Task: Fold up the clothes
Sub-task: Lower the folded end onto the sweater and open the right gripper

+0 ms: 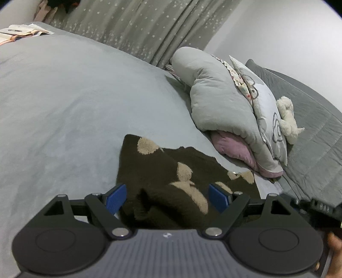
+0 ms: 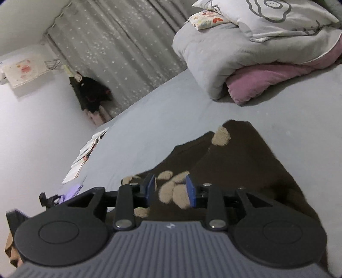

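Left claw (image 1: pixel 167 197): blue pads spread wide over a dark brown sweater (image 1: pixel 171 175) with tan spots, lying rumpled on the grey bed (image 1: pixel 64 107). Right claw (image 2: pixel 170 190): pads partly apart above the sweater (image 2: pixel 235 154), gripping nothing.

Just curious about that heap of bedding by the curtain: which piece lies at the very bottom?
The pink blanket. It sits squashed under the grey quilt, with the flower-print pillow on top of both.
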### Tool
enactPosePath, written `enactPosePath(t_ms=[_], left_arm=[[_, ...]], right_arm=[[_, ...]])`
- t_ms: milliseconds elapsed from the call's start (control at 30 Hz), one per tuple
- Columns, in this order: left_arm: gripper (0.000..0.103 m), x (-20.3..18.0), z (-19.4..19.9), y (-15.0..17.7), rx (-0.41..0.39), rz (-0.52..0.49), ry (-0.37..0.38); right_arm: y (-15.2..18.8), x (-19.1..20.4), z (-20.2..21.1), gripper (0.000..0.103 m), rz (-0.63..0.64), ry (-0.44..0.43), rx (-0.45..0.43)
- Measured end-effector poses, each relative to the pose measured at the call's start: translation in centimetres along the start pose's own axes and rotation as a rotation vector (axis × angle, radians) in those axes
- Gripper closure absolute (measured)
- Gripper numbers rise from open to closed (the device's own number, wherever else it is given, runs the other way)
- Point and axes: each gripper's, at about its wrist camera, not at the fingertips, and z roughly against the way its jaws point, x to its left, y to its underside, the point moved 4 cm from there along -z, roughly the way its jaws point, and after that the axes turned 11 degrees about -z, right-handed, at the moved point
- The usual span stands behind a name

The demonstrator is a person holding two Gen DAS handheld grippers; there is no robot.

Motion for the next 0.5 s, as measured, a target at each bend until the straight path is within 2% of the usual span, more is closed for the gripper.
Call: enactPosePath(t_ms=[100, 200, 300, 367, 433, 500], left_arm=[[0.019, -0.1, 0.0, -0.3, -0.001, -0.010, -0.016], [0.019, -0.2, -0.7, -0.2, 0.014, -0.025, -0.013], [0.019, -0.6, -2.0, 0.5, 0.048, -0.021, 0.010], [0.019, -1.1, -3.1, 1.2, 0.088, -0.027, 0.022], [0.019, -1.0, -3.6, 1.8, 0.117, -0.053, -0.016], [0.019, -0.7, -3.8, 2.2, 0.141, -0.088, -0.064]], right_arm=[[1.5, -1.4, -1.4, 0.064, -0.057, 0.030, 0.061], [1.0, -4.4, 0.0, 0.064, -0.224, 0.022, 0.015], [0.2, -8.1, 1.4, 0.064, -0.441, -0.030, -0.031], [0.1, -9.3, 0.9, 0.064, -0.496, -0.048, -0.027], [0.2, -10.4, -0.1, 0.064, -0.539, -0.039, -0.017], [0.5, -11.0, -0.1, 0.065, -0.585, -0.042, -0.047]])
